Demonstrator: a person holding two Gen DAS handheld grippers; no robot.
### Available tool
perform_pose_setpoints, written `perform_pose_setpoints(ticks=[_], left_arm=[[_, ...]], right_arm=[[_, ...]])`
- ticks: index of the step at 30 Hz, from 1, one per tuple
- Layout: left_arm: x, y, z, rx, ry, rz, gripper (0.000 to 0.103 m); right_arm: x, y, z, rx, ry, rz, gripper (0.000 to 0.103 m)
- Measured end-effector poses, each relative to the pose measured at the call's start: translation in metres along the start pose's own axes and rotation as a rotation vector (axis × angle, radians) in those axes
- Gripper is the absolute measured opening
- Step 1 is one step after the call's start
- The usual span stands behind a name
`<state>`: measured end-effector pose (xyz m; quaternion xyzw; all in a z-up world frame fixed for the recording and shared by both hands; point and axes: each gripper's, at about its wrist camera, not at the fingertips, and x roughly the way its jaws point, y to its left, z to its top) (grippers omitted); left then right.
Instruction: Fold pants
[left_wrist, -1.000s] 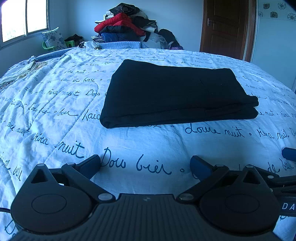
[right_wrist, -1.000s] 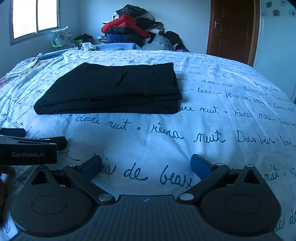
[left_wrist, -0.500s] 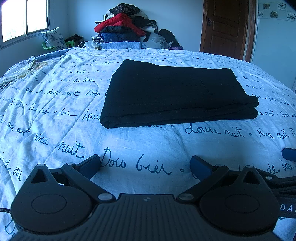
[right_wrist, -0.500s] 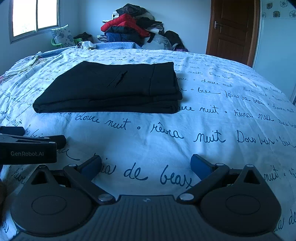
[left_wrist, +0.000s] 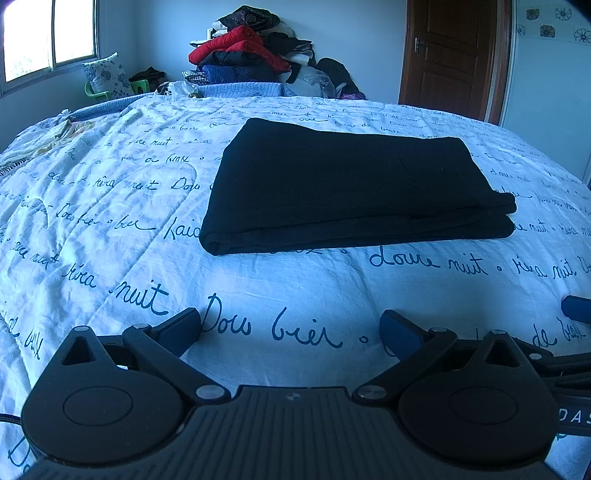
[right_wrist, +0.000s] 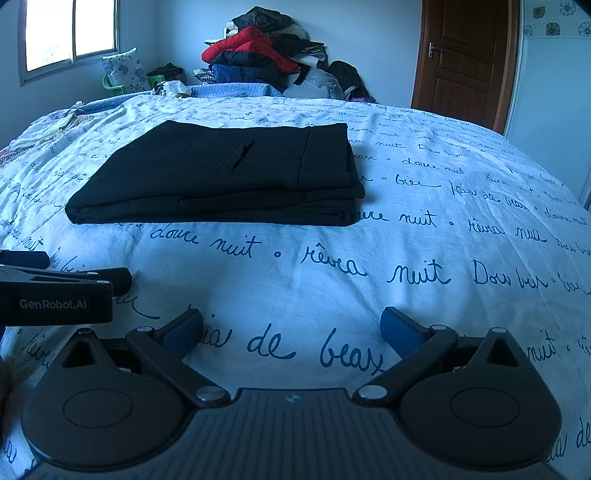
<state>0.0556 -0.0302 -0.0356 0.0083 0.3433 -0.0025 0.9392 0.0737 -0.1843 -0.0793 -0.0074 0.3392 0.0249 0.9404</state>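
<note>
A pair of black fabric pants (left_wrist: 351, 184), folded into a flat rectangular stack of several layers, lies on a pale bedspread printed with dark blue cursive handwriting (left_wrist: 295, 288). The stack sits toward the middle of the bed, well apart from both tools and touched by neither.

The left gripper (left_wrist: 290, 325), a black two-finger tool with blue pads, hovers low over the near part of the bedspread with its fingers spread wide and nothing between them. From its camera the pants lie ahead and slightly to the right, with the rounded fold at the near left corner and the stacked layer ends at the right.

The right gripper (right_wrist: 291, 325) is likewise spread wide and empty, with only printed cloth showing between its fingers. From its camera the pants (right_wrist: 221, 173) lie ahead and to the left, a slit pocket and a seam showing on the top layer. The left tool's black body, lettered GenRobot.AI, shows at the left edge of this view, just beside the right one.

Beyond the bed stand a heap of red, black and blue clothes (right_wrist: 262, 48) against the wall, a brown wooden door (right_wrist: 465, 55) and a bright window (right_wrist: 70, 29).
</note>
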Motion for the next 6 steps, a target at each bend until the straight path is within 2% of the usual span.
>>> perform_pose_setpoints(ticks=[6], left_arm=[[0.0003, -0.0004, -0.0001, -0.006, 0.0, -0.004, 0.103]], right_arm=[[-0.0001, 0.0, 0.0001, 0.0, 0.0, 0.0, 0.103]])
